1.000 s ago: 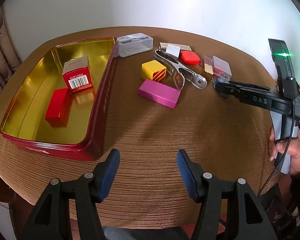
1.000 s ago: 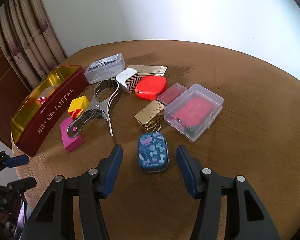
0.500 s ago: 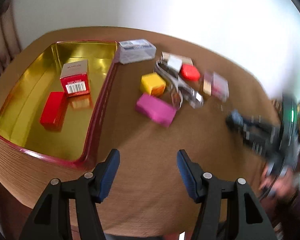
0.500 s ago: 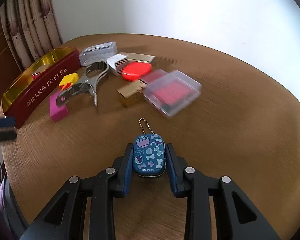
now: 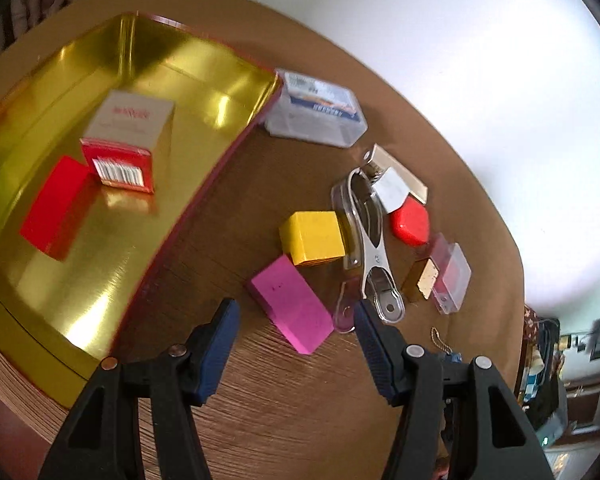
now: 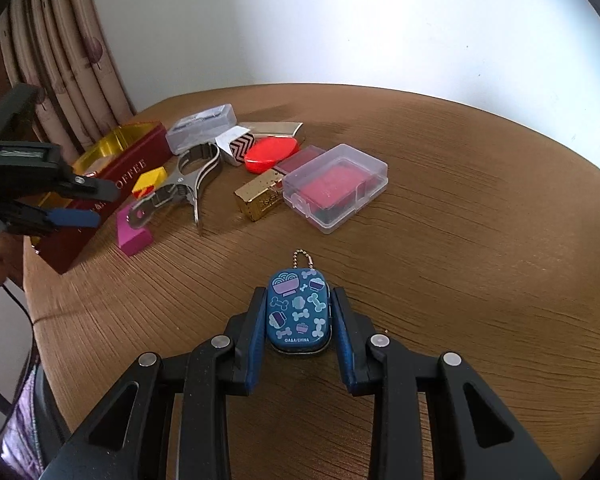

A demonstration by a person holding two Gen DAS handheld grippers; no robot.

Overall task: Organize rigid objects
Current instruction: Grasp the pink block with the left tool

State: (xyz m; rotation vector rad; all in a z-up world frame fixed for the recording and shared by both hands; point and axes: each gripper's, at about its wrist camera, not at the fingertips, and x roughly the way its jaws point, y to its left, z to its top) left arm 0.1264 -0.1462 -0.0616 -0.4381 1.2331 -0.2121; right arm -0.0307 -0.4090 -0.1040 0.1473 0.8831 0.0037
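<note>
Right wrist view has the right gripper (image 6: pixel 299 316) clamped on the long sides of a small blue tin (image 6: pixel 299 313), well clear of the toffee tray (image 6: pixel 112 168); it looks light, stiff, perhaps slick, while the left gripper (image 5: pixel 294 334) gapes.

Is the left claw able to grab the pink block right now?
Probably yes. The left claw is open, and the pink block lies flat right ahead of its fingers, top uncovered. The metal clip sits close beside it, though.
</note>
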